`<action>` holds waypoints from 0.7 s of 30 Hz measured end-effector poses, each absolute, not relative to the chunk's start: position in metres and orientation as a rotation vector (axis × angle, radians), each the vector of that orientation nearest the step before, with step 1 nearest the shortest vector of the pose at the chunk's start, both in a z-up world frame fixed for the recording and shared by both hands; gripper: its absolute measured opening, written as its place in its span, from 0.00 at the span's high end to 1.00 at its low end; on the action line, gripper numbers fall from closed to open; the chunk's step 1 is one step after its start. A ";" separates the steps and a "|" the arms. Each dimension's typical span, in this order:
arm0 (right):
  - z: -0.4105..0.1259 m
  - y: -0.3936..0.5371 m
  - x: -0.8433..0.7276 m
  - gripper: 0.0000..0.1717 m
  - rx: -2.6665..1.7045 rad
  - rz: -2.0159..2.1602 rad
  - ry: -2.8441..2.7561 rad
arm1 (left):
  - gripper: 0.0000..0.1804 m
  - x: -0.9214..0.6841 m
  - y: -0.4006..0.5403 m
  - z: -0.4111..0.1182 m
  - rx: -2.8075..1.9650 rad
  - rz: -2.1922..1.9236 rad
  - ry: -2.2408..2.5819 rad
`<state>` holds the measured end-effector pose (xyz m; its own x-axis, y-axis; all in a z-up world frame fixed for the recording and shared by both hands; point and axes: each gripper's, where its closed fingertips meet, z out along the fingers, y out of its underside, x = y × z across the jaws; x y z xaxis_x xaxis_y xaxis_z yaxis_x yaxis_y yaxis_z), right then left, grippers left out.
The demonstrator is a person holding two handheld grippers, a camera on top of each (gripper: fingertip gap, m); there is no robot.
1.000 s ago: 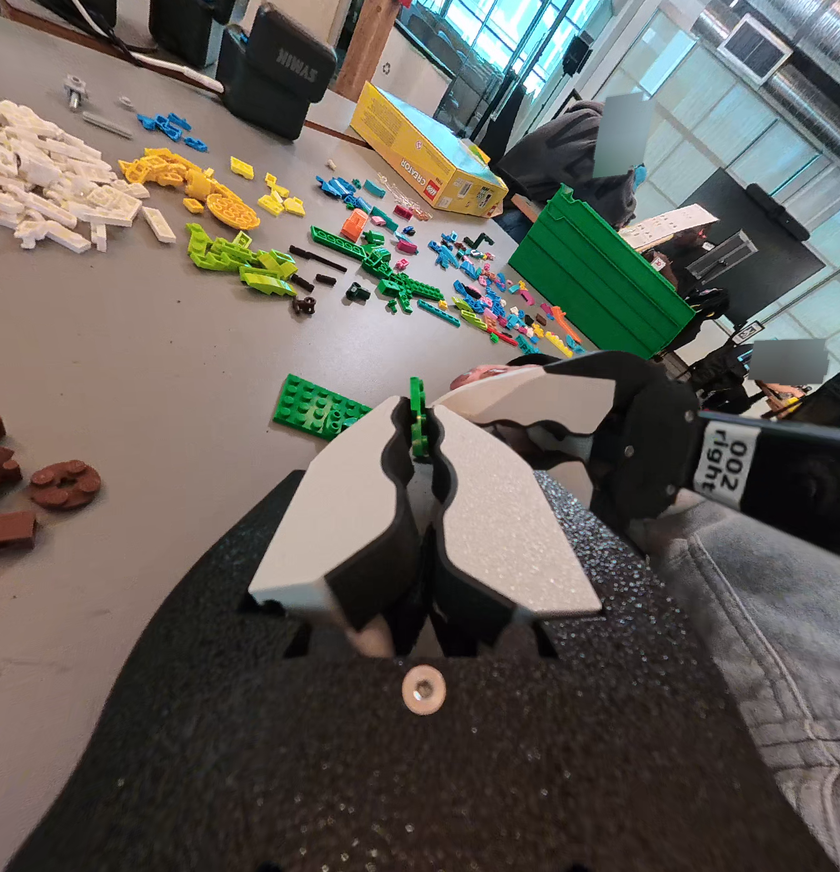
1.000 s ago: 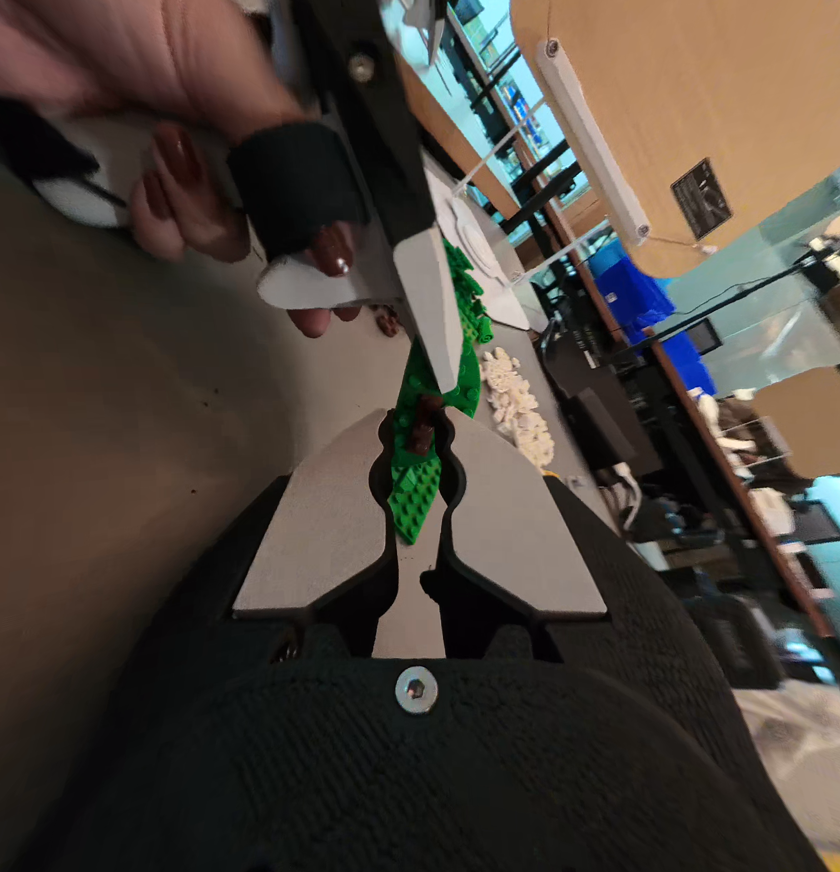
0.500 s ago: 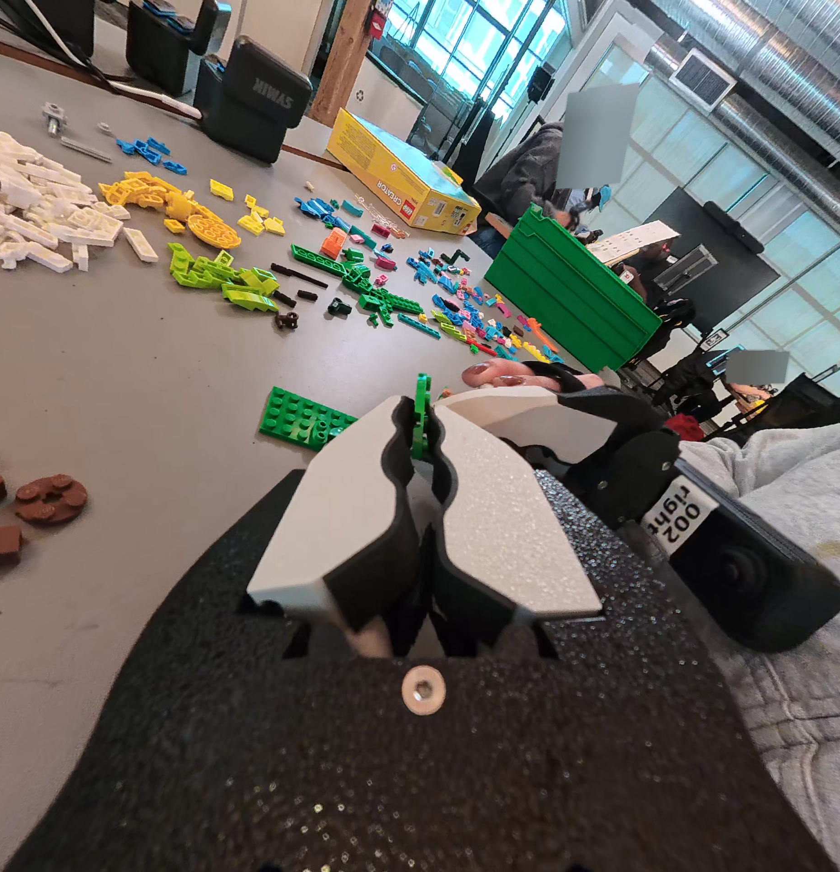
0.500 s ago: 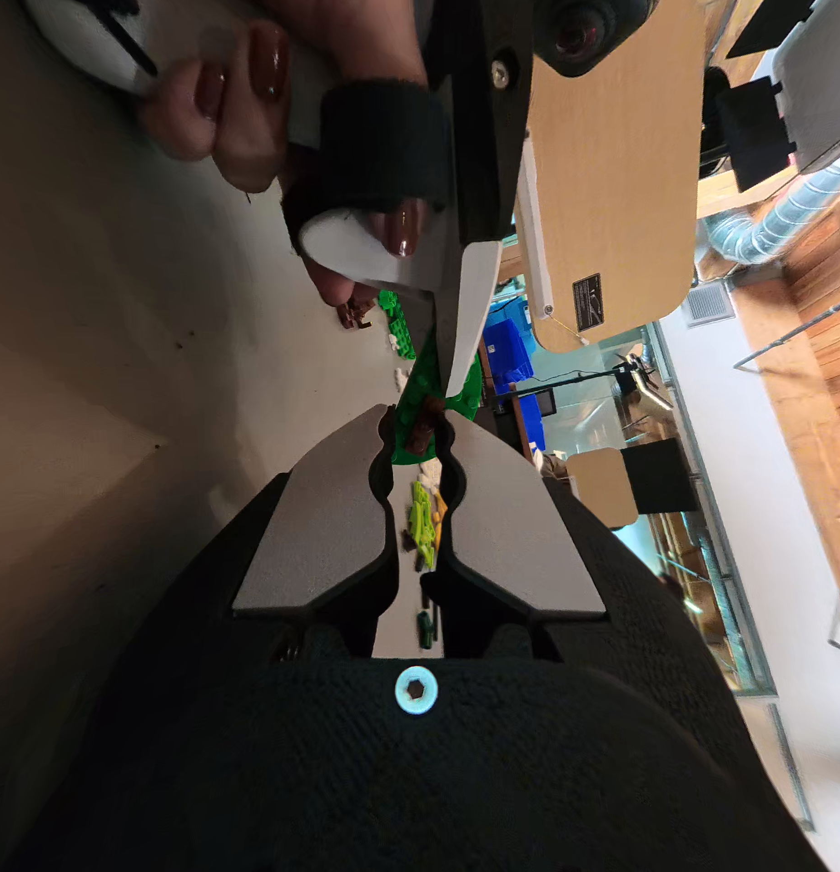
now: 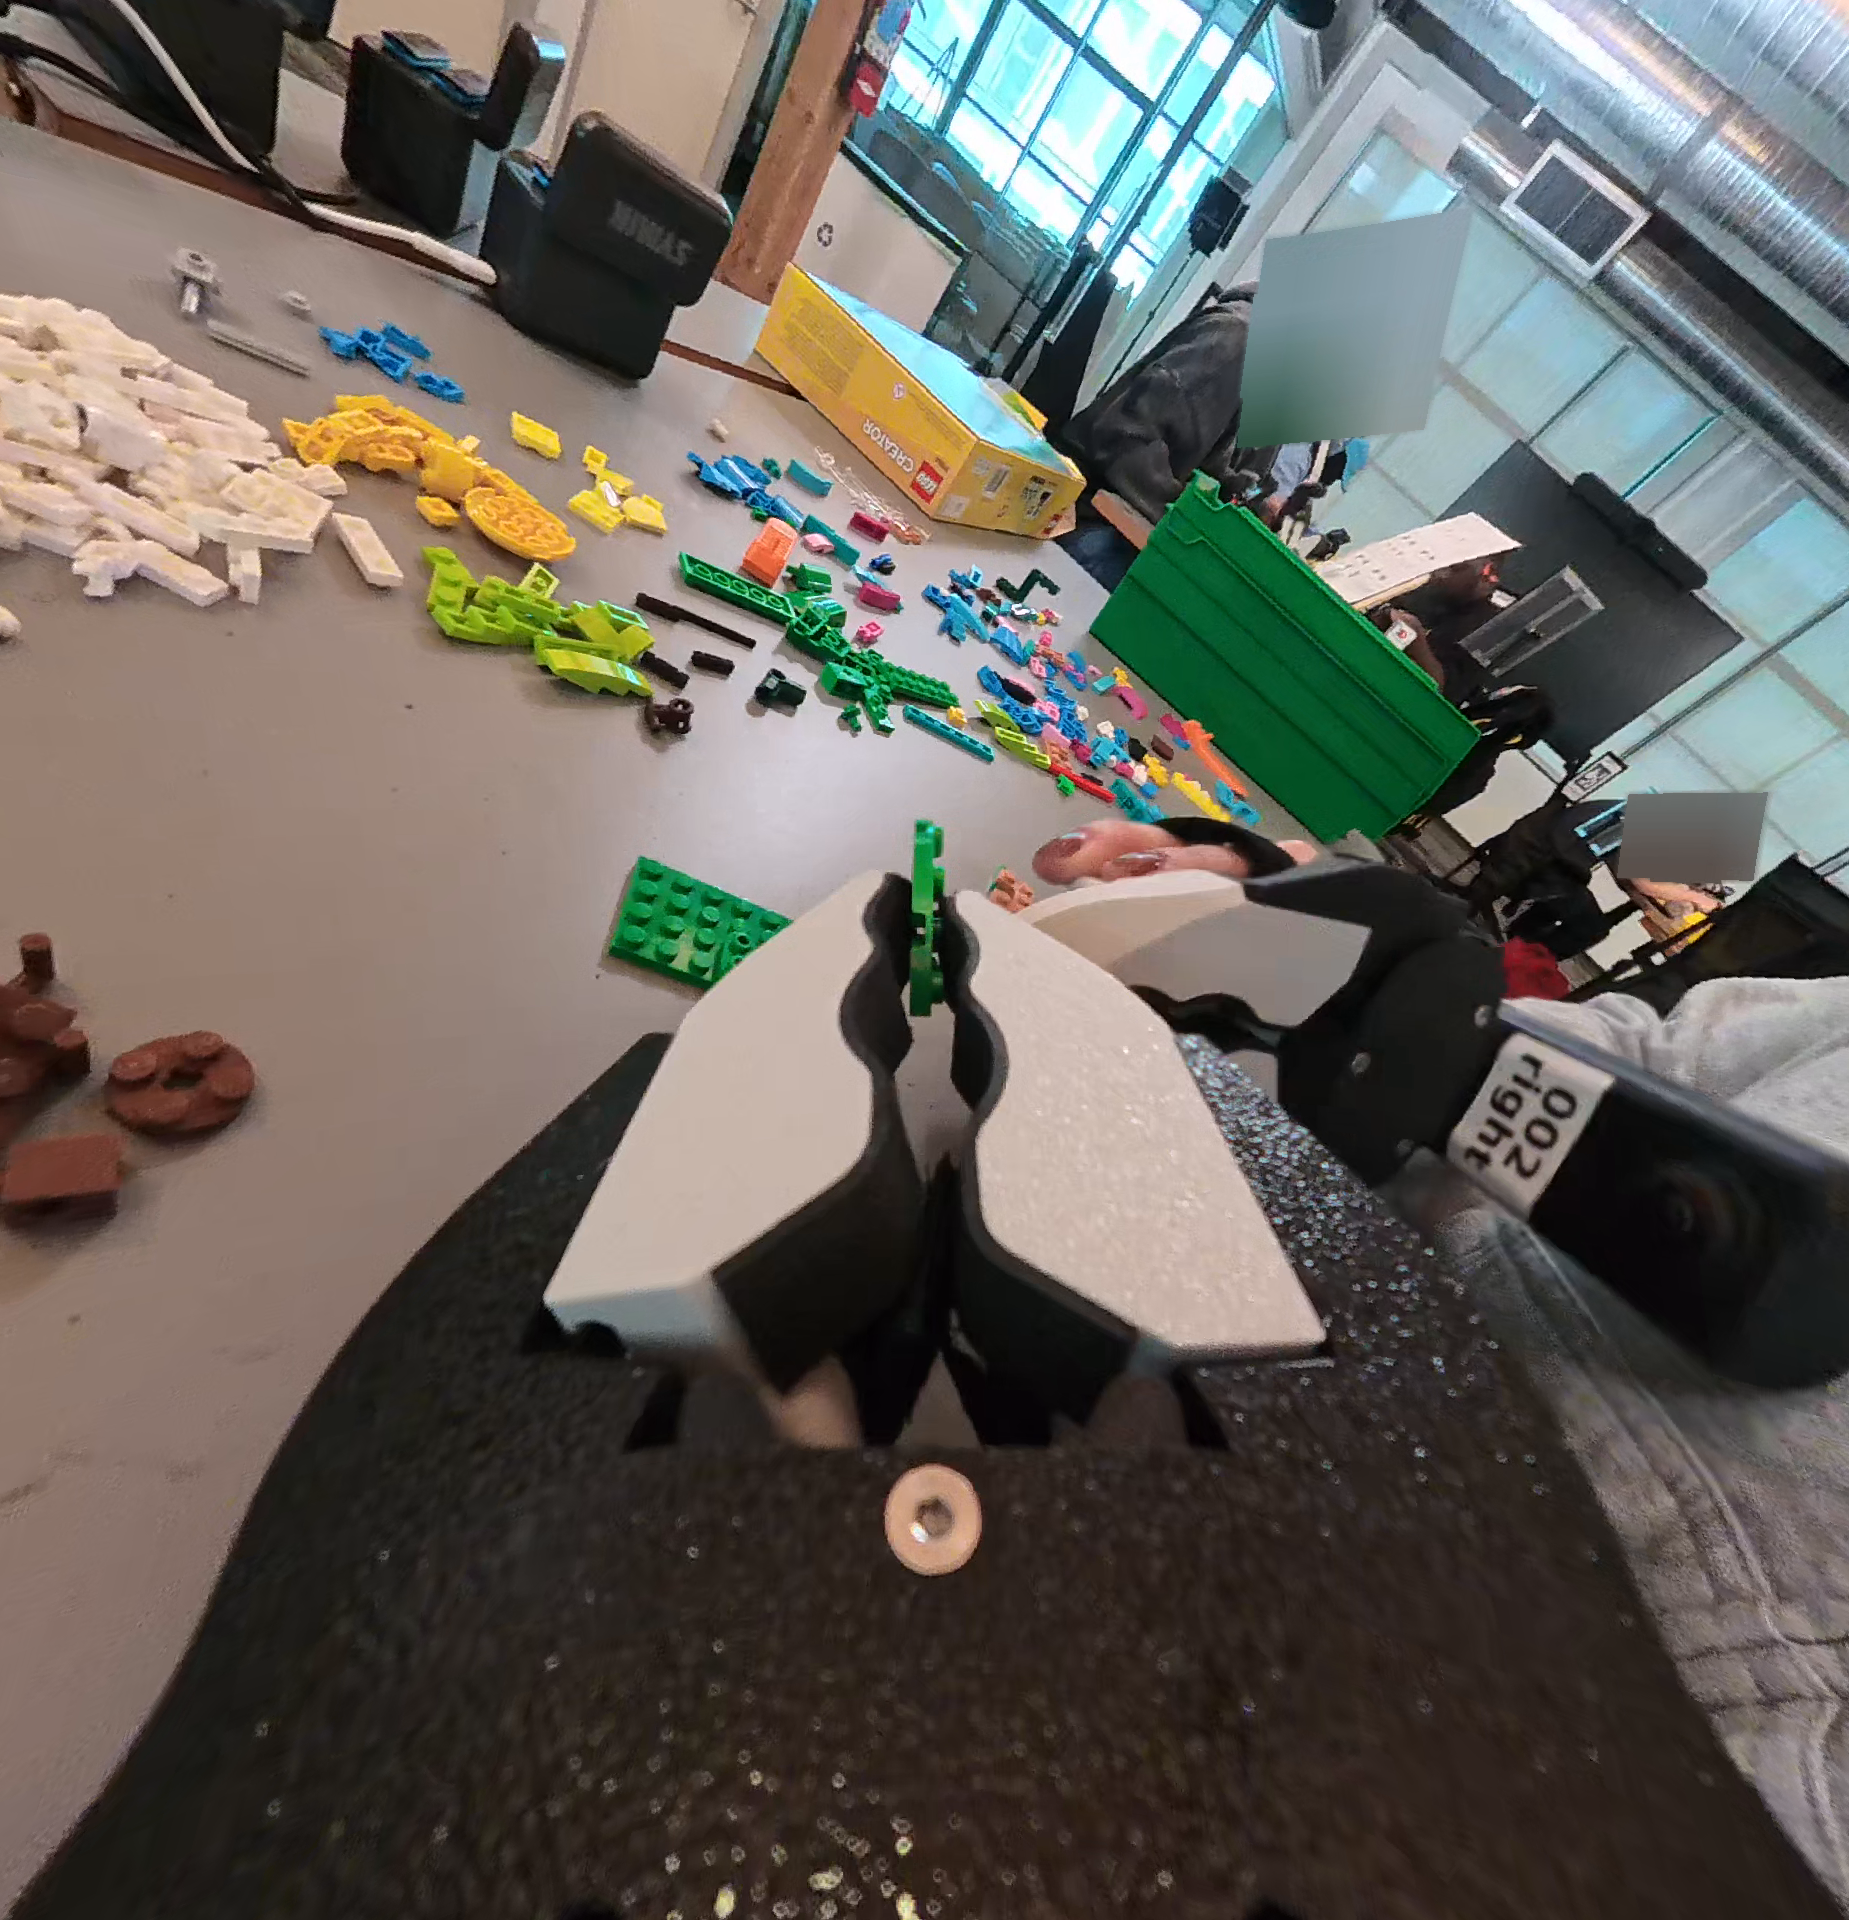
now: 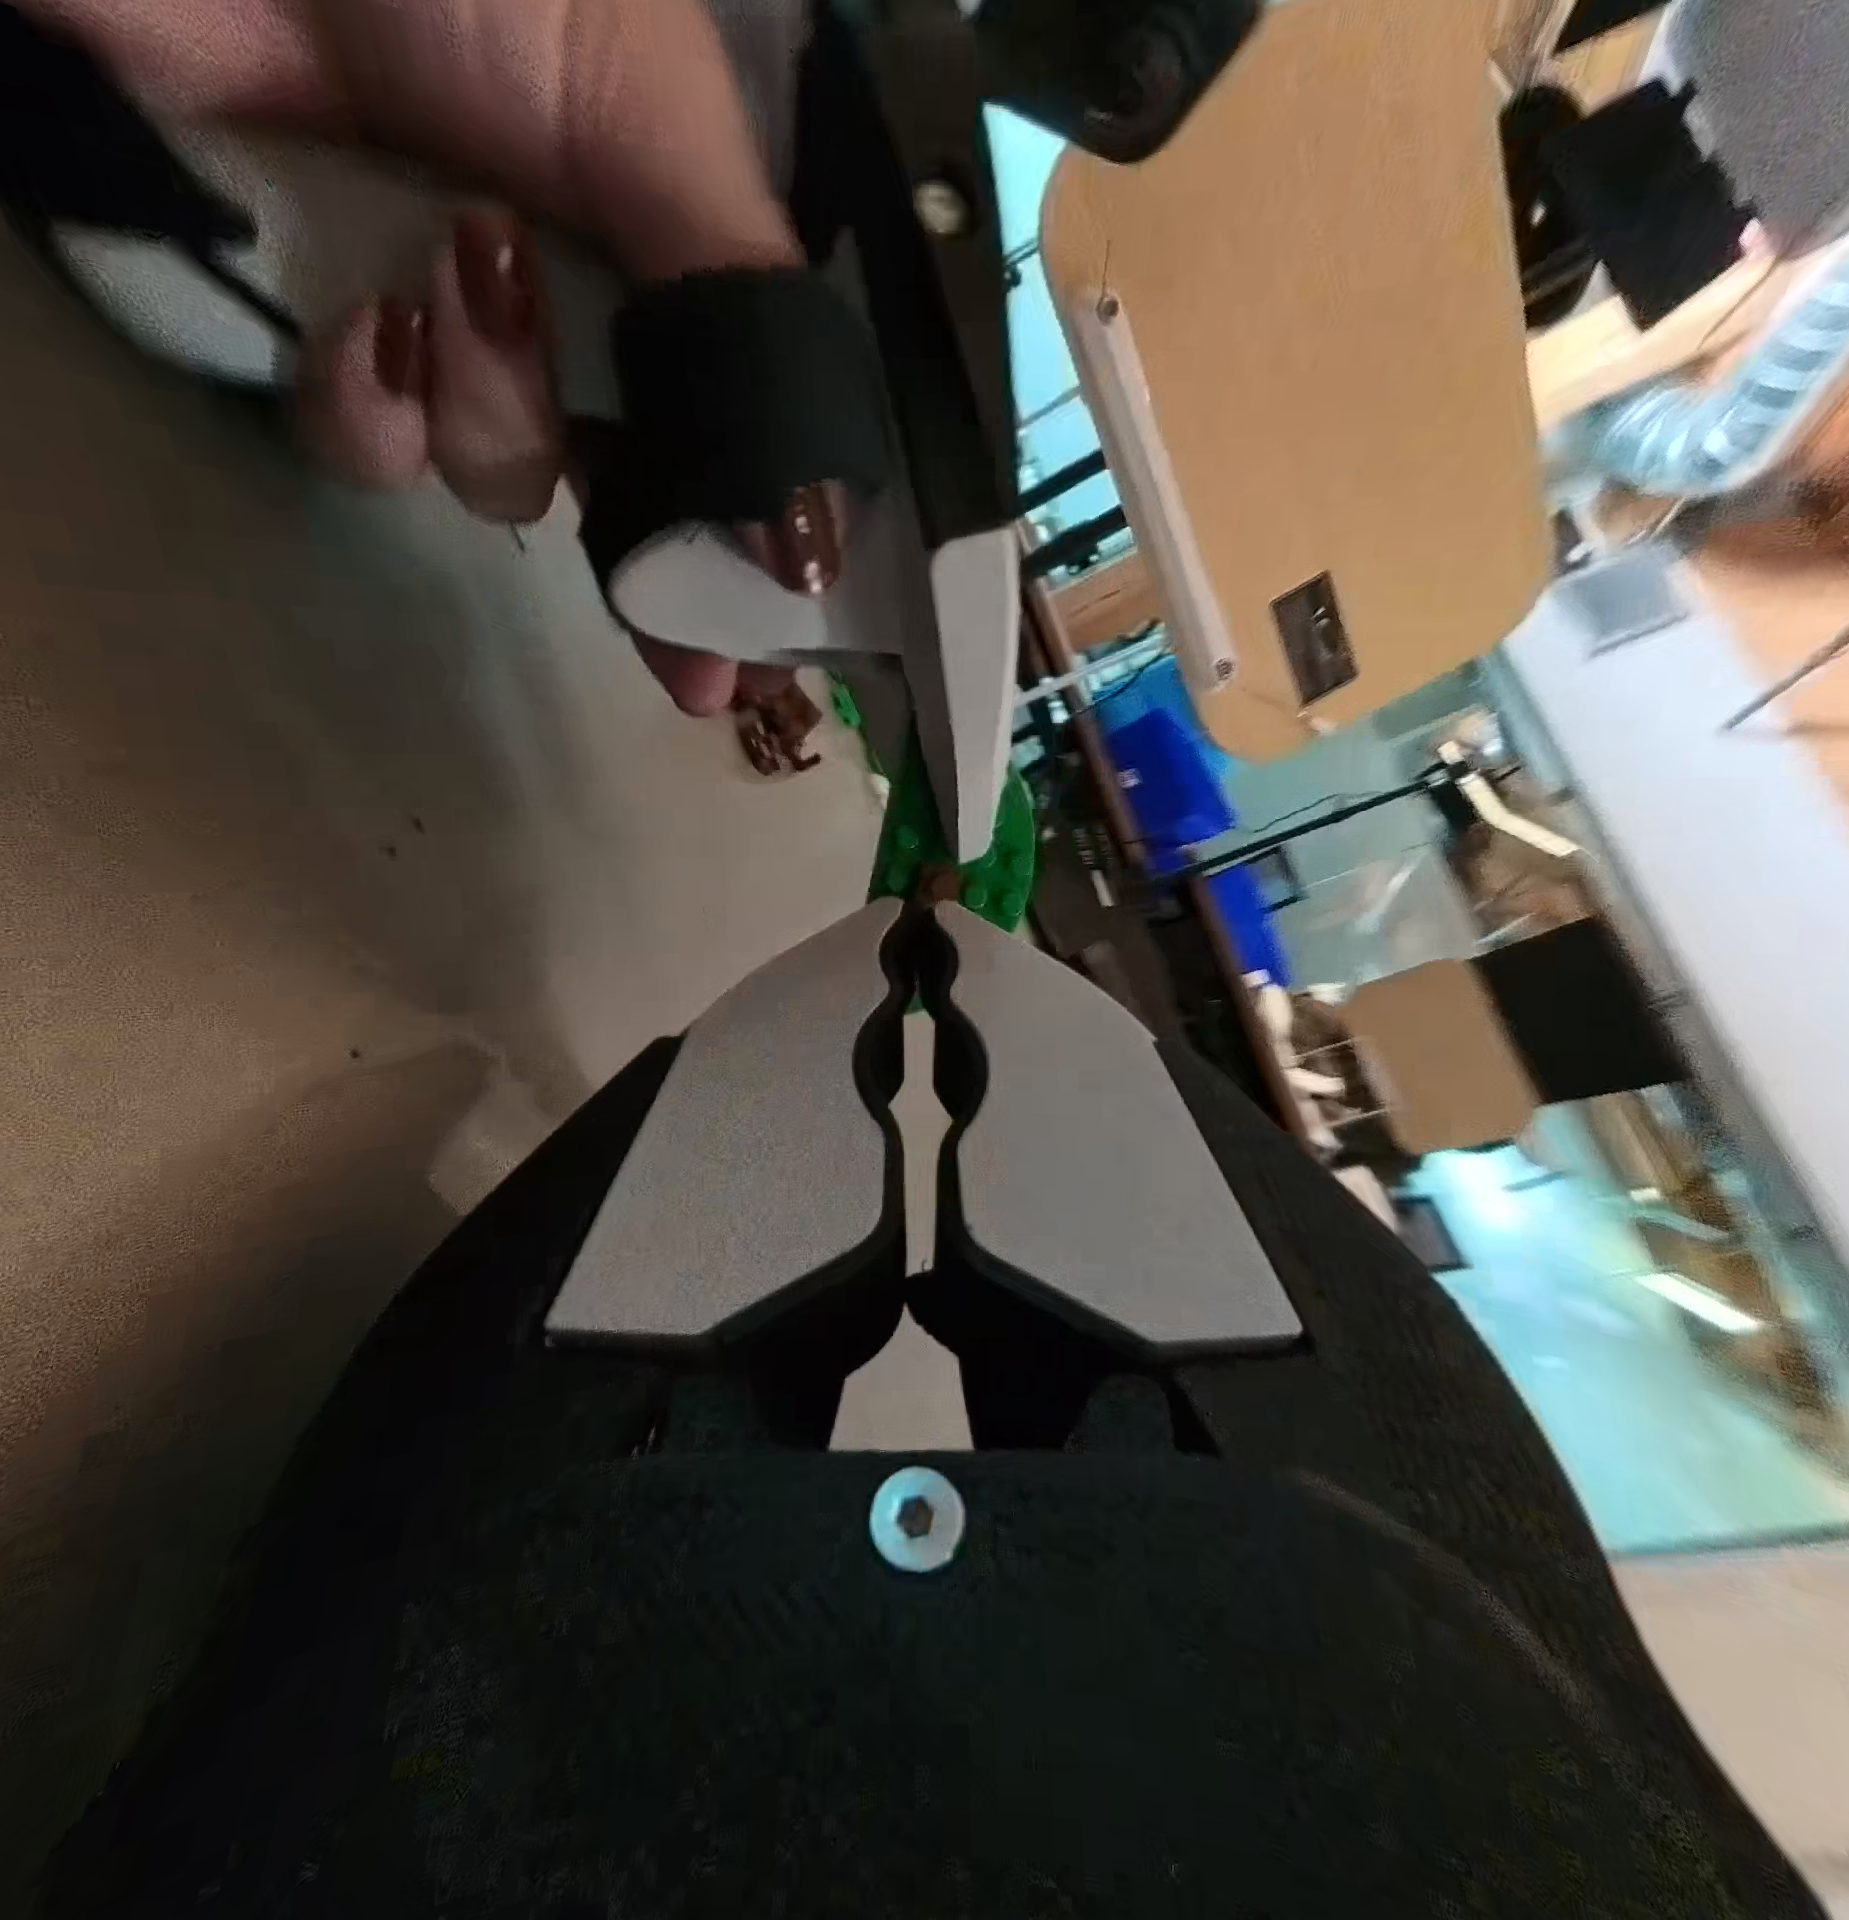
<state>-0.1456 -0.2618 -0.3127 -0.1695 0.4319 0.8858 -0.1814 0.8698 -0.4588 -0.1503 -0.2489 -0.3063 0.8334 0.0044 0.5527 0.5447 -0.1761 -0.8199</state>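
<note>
Both my grippers are meeting over the grey table (image 5: 276, 831), the left one clamping a green plate on edge.

My left gripper (image 5: 925, 935) is pinching the green plate (image 5: 925, 914) upright, its pads pressing on both faces and the plate's top edge poking up past the tips. My right gripper (image 6: 920, 920) is sitting with its tips closed together right at a small brown piece (image 6: 941, 885) on the plate's studded face; whether it is gripping that piece, I cannot tell. A second green plate (image 5: 691, 920) is lying flat on the table just left of the held one. Brown pieces (image 5: 172, 1081) are lying near my left, and white bricks (image 5: 99, 457) and mixed coloured bricks (image 5: 1055, 707) are spreading out farther away, with a green bin (image 5: 1273, 665) standing beyond them.
</note>
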 end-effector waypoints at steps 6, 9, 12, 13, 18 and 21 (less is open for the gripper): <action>-0.314 -0.260 -0.152 0.93 -0.411 0.750 -1.730 | 0.98 -0.146 -0.248 -0.307 -1.716 -0.497 -0.402; -0.313 -0.259 -0.152 0.94 -0.431 0.759 -1.748 | 0.98 -0.146 -0.247 -0.309 -1.732 -0.492 -0.402; -0.316 -0.259 -0.151 0.94 -0.479 0.791 -1.780 | 0.98 -0.143 -0.246 -0.310 -1.765 -0.436 -0.360; -0.315 -0.256 -0.148 0.95 -0.497 0.806 -1.792 | 0.98 -0.142 -0.247 -0.311 -1.788 -0.396 -0.329; -0.323 -0.254 -0.144 0.99 -0.558 0.831 -1.865 | 0.98 -0.140 -0.247 -0.314 -1.842 -0.326 -0.264; -0.331 -0.255 -0.142 1.00 -0.521 0.756 -1.898 | 0.97 -0.139 -0.246 -0.315 -1.857 -0.308 -0.254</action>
